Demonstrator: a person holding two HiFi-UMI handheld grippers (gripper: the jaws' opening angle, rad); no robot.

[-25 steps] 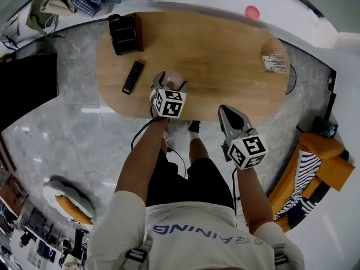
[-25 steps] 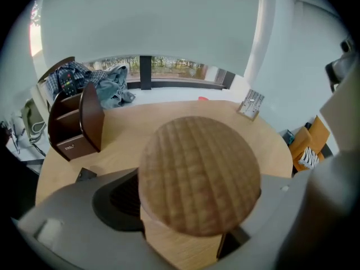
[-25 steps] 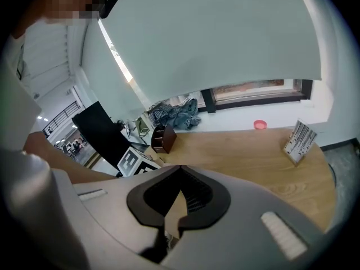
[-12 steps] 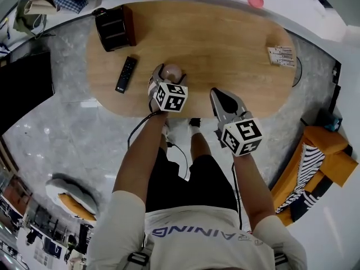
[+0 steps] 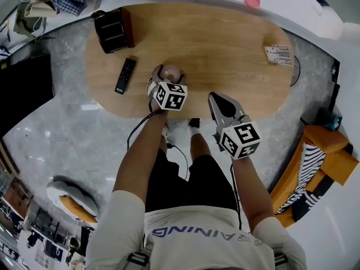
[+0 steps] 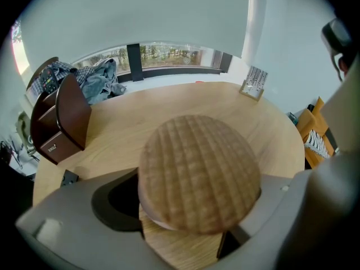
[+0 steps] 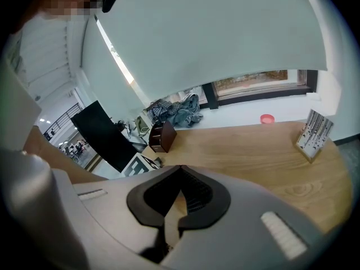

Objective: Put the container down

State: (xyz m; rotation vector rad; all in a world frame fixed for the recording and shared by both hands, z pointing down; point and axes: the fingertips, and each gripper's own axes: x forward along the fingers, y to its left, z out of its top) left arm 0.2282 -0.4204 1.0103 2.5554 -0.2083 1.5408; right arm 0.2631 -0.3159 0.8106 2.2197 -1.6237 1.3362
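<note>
The container point(image 6: 198, 167) is a small round pot with a ribbed wooden lid and a pale body. My left gripper point(image 6: 199, 198) is shut on it, jaws spread wide against both its sides. In the head view the container point(image 5: 170, 71) sits in my left gripper point(image 5: 166, 77) over the near part of the oval wooden table point(image 5: 225, 44). I cannot tell whether its base touches the wood. My right gripper point(image 5: 217, 98) hovers at the table's near edge, to the right of the left one. My right gripper point(image 7: 180, 170) is shut, with nothing in it.
A dark brown desk organiser point(image 5: 115, 29) stands at the table's far left, a black remote point(image 5: 125, 75) in front of it. A striped card stand point(image 5: 279, 55) is at the right end. A pink dish point(image 5: 252, 0) lies beyond the table. An orange chair point(image 5: 329, 151) is on the right.
My left gripper has carried the container a little further over the table, away from the remote. My right gripper has drifted slightly toward the table edge.
</note>
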